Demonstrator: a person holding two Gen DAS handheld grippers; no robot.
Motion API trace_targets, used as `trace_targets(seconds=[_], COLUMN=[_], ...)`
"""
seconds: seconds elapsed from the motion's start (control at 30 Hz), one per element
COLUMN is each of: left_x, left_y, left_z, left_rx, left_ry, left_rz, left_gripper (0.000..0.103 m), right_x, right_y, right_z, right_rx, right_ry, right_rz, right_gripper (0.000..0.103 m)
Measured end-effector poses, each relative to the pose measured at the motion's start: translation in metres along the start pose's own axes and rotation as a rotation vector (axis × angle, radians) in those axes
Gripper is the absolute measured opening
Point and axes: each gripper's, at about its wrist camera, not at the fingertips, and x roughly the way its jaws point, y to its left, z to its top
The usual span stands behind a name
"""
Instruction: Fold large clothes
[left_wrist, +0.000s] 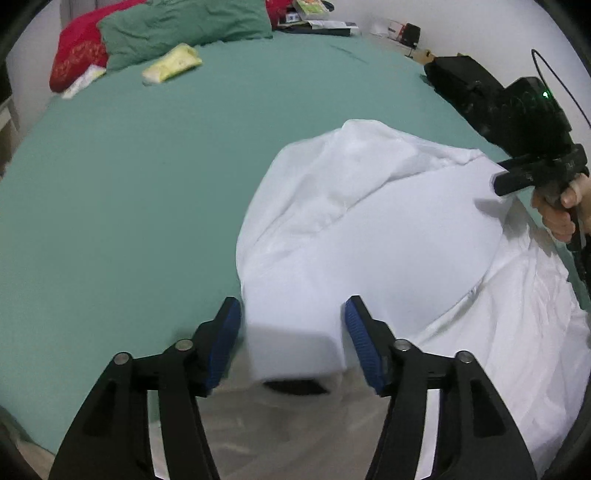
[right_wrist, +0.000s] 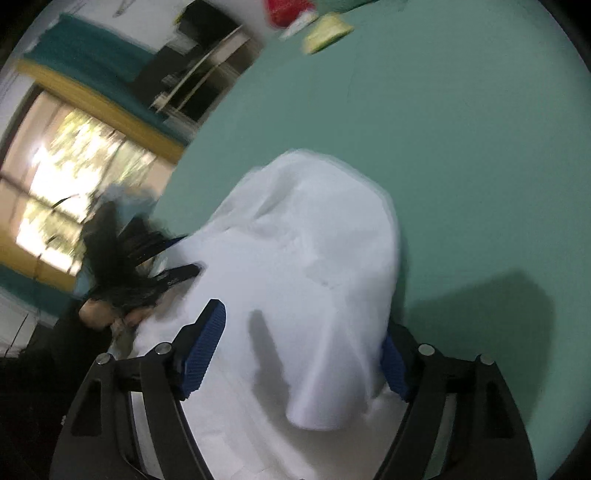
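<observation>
A large white garment (left_wrist: 369, 229) lies bunched on the green bed sheet (left_wrist: 129, 184), near the bed's near right edge. My left gripper (left_wrist: 293, 336) is open, with a flap of the white cloth between its blue pads, untouched by them. The right gripper's black body (left_wrist: 532, 162) shows at the right edge over the garment's far side. In the right wrist view the right gripper (right_wrist: 304, 345) is open, and a fold of the white garment (right_wrist: 314, 258) drapes loosely between and over its fingers. The left gripper (right_wrist: 162, 266) appears blurred at the left.
A green pillow (left_wrist: 184, 29), a red pillow (left_wrist: 77, 55) and a yellow-white packet (left_wrist: 171, 64) lie at the bed's head. A black bag (left_wrist: 461, 85) sits at the far right edge. A window (right_wrist: 74, 177) and shelves (right_wrist: 199, 74) stand beyond the bed.
</observation>
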Motion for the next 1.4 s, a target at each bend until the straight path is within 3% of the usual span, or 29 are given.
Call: trace_targets(seconds=[0.07,0.1,0.2,0.23,0.27,0.3,0.33,0.4,0.43,0.53,0.63,0.7,0.87,0.97,1.07,1.13,1.23,1.4], left_x=[-0.001,0.000,0.005,0.006,0.005,0.000,-0.005,-0.019,-0.024,-0.033,-0.039,-0.048,-0.085,-0.096,-0.111,-0.122,-0.141,-0.155], left_y=[0.005,0.006,0.004,0.003,0.002,0.003,0.003,-0.002,-0.007,-0.030,-0.058,-0.072,-0.068,-0.075,-0.080,-0.081,-0.082,-0.083], left_z=[-0.001,0.001,0.008,0.011,0.015,0.017,0.021,0.025,0.024,0.009,-0.015,-0.030,-0.071,-0.095,-0.128,-0.150,-0.160,-0.153], left_rx=[-0.016,-0.016,0.003,0.010,0.016,0.014,0.007,-0.005,0.000,0.039,0.115,0.144,0.065,0.038,-0.027,-0.049,-0.060,-0.146], left_ry=[0.006,0.012,0.027,0.025,0.008,-0.033,-0.084,-0.192,-0.235,-0.267,-0.229,-0.227,-0.157,-0.108,-0.064,-0.046,-0.096,-0.194], left_rz=[-0.030,-0.042,-0.055,-0.053,-0.050,-0.008,0.046,0.124,0.167,0.230,0.266,0.278,0.171,0.160,0.125,0.106,0.094,0.031], left_gripper=[0.068,0.069,0.069,0.060,0.042,0.027,0.022,0.020,0.020,0.020,0.021,0.021,0.021,0.021,0.021,0.025,0.036,0.039], right_x=[0.011,0.017,0.025,0.026,0.028,0.030,0.032,0.044,0.051,0.074,0.078,0.069,0.042,0.026,-0.003,-0.021,-0.036,-0.006], right_y=[0.017,0.026,0.059,0.071,0.086,0.099,0.113,0.132,0.137,0.139,0.136,0.134,0.138,0.140,0.142,0.141,0.158,0.190], right_z=[-0.006,-0.010,-0.014,-0.015,-0.016,-0.016,-0.022,-0.035,-0.043,-0.079,-0.117,-0.134,-0.164,-0.181,-0.196,-0.211,-0.220,-0.169], right_rx=[-0.105,-0.161,-0.344,-0.413,-0.490,-0.557,-0.650,-0.824,-0.874,-1.004,-1.066,-1.070,-0.977,-0.882,-0.752,-0.676,-0.585,-0.501], right_ry=[0.036,0.060,0.029,0.010,-0.025,-0.067,-0.110,-0.175,-0.198,-0.216,-0.205,-0.196,-0.055,0.012,0.011,0.014,-0.060,-0.200], right_rz=[-0.068,-0.118,-0.305,-0.390,-0.483,-0.559,-0.651,-0.832,-0.882,-1.020,-1.072,-1.066,-0.932,-0.903,-0.849,-0.822,-0.749,-0.555], right_gripper=[0.048,0.027,0.018,0.016,0.015,0.014,0.014,0.014,0.014,0.014,0.016,0.020,0.022,0.029,0.040,0.054,0.066,0.067])
